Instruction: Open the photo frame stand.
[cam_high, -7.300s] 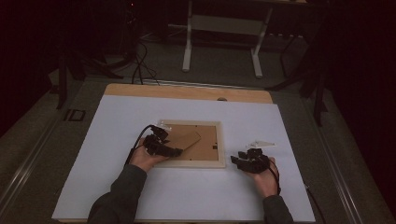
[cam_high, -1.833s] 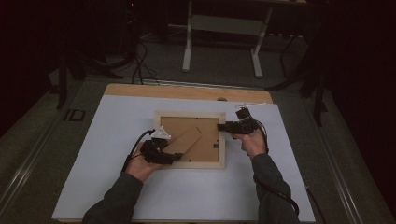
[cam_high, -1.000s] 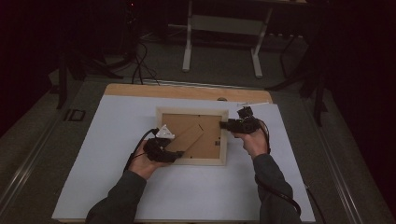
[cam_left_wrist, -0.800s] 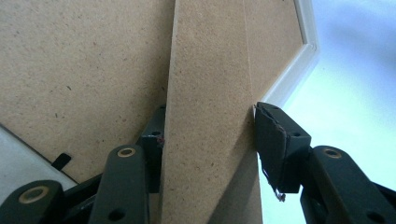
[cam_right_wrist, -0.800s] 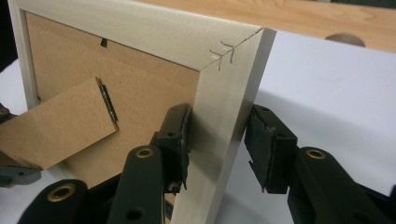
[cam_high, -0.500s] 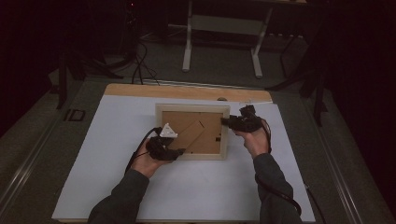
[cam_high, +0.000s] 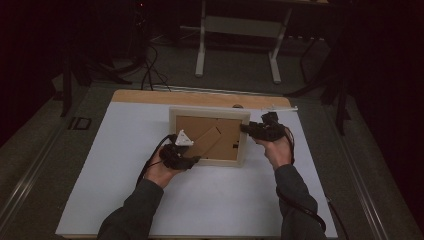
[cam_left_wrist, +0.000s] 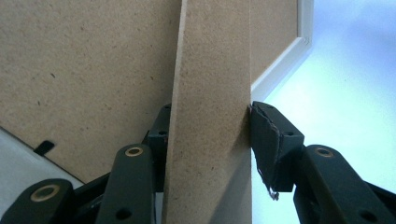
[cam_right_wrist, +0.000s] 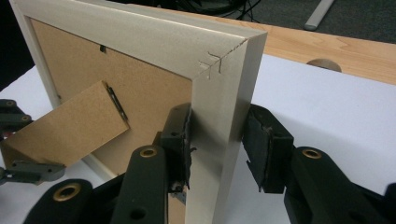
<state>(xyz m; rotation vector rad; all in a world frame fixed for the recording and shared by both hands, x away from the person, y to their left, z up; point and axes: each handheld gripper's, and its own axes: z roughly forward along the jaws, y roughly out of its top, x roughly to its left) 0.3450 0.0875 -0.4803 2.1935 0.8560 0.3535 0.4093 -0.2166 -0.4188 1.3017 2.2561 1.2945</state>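
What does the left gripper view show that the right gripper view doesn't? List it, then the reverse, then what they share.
Left gripper view: the left gripper, jaws just closing, pressing the stand at its edges, close up. Right gripper view: the right gripper, also just closing, clamping the picture frame by its side rail, with the wooden table edge behind. Both: stand, brown backing, white sheet.

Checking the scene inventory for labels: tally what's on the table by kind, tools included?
Picture frame: 1
Fold-out stand on the frame's back: 1
Handheld tool: 2, left tool on the stand, right tool on the frame's side rail
White mat: 1
Total: 5
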